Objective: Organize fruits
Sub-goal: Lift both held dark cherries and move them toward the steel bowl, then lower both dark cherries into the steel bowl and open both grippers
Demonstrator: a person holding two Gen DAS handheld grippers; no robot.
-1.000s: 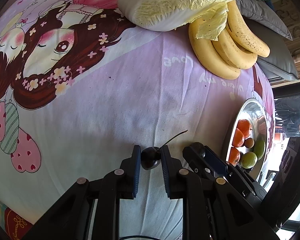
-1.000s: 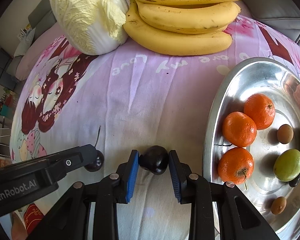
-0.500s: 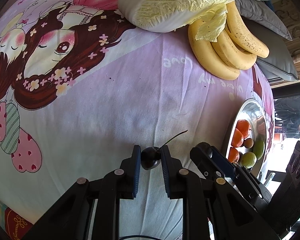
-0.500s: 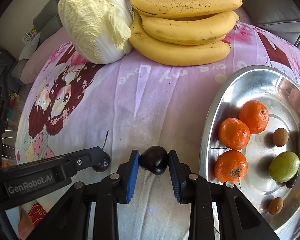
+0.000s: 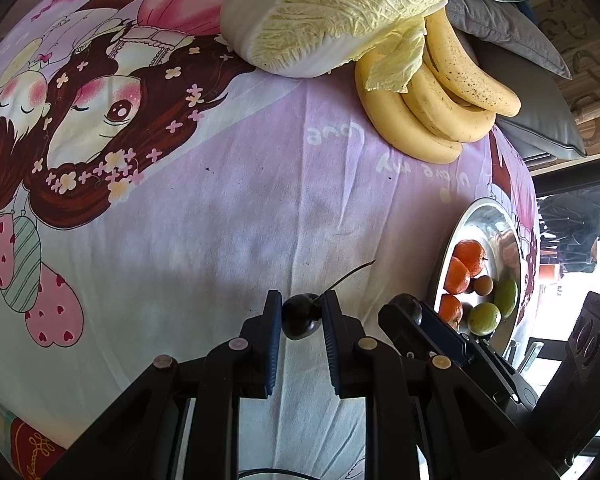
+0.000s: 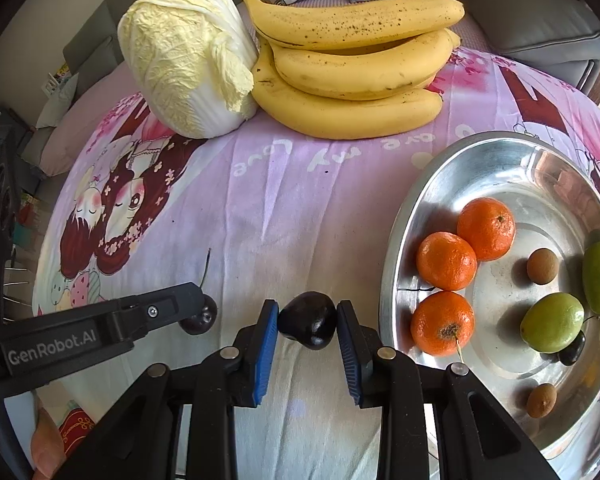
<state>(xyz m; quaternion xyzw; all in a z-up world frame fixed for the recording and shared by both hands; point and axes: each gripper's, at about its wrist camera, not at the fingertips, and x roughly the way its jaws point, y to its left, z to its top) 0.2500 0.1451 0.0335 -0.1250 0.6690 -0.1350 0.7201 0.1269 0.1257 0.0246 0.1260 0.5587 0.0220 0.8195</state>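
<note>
Your right gripper [image 6: 307,322] is clenched on the dark plum [image 6: 308,320], and your left gripper [image 5: 301,316] grasps the stemmed cherry [image 5: 300,316], both low over the desk [image 6: 300,208]. From your right jaws the steel tray [image 6: 400,240] lies at about two o'clock, just beside them; your right hand is nearer.

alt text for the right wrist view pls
The right claw grips a dark plum above a pink cartoon-print cloth, beside a steel tray of tangerines and green fruit. The left claw holds a cherry; bananas and cabbage lie behind.
</note>
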